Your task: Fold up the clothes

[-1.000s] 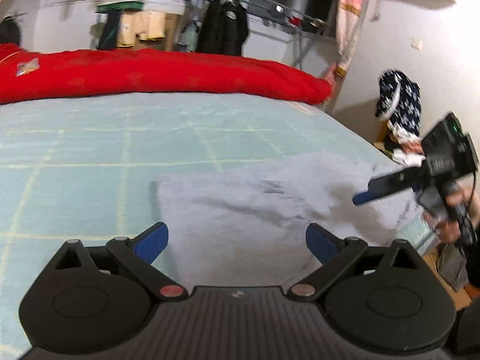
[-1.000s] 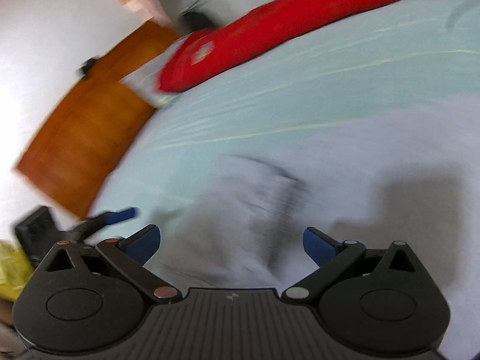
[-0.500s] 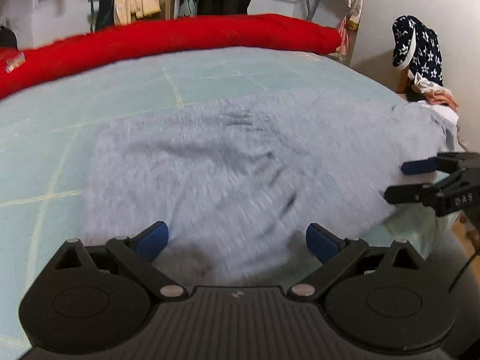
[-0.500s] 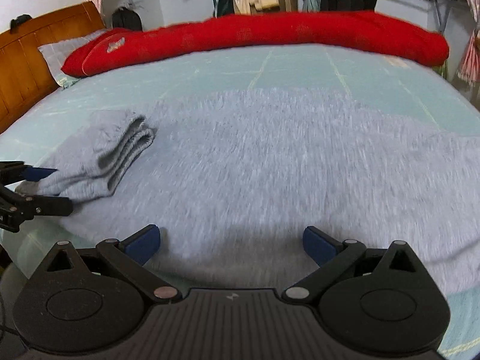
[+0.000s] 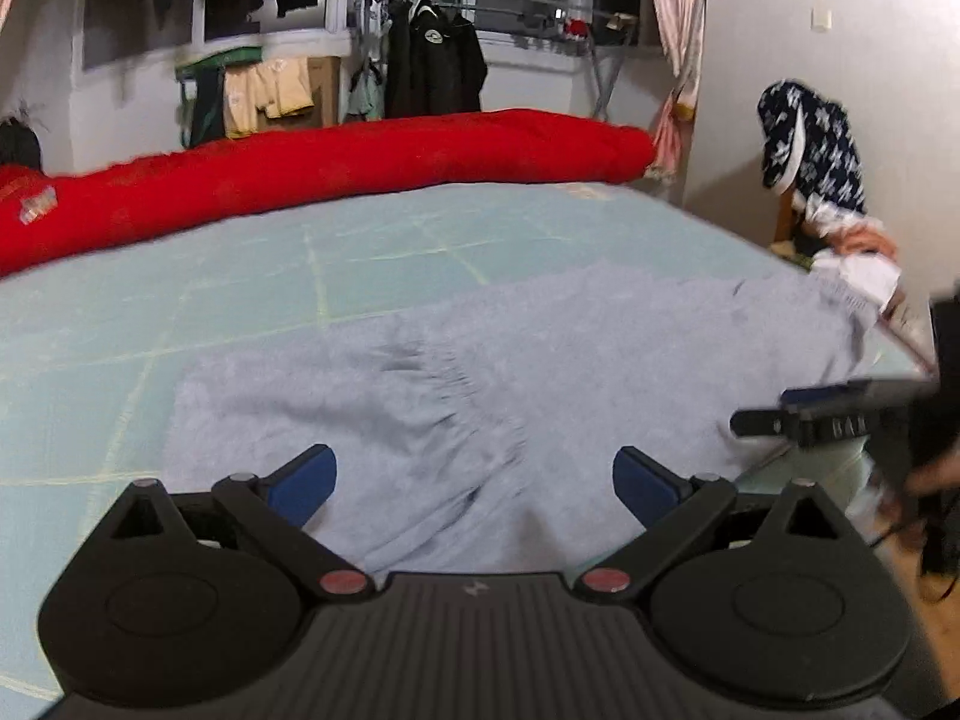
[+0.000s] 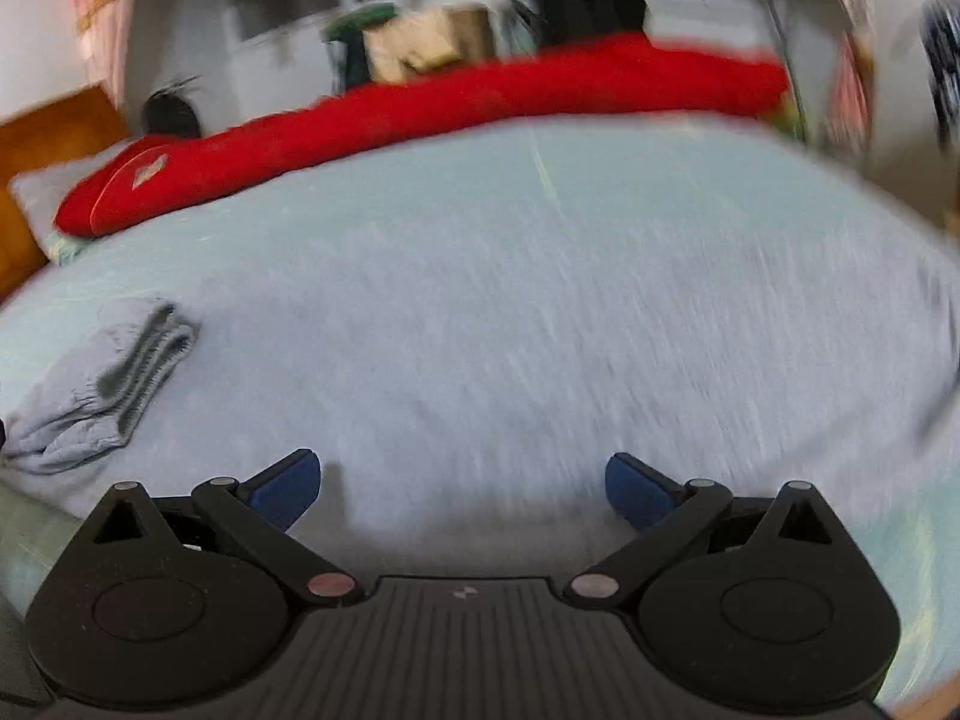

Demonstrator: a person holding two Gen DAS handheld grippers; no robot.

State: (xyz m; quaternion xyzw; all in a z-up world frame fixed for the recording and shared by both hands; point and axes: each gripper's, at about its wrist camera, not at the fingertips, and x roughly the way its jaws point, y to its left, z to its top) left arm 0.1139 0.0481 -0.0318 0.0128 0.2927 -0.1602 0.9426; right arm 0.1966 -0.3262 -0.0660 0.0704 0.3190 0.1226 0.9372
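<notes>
Left wrist view: left tongs (image 5: pixel 474 474) spread wide, empty, above grey garment (image 5: pixel 510 372) on bed (image 5: pixel 240 276). Right tongs (image 6: pixel 462 483) likewise wide, empty.

Grey garment (image 6: pixel 540 324) fills mid-frame on the pale bed (image 6: pixel 600 180) — right gripper (image 6: pixel 461 483) spread wide, empty — red quilt (image 6: pixel 420 108) across top.

white lettering on right hand-held gripper (image 5: pixel 780 411) finger, blurred, not legible, small pale logo on black jacket (image 5: pixel 427 36), unreadable, tiny embossed mark on left hand-held gripper (image 5: pixel 474 477) body, no words
</notes>
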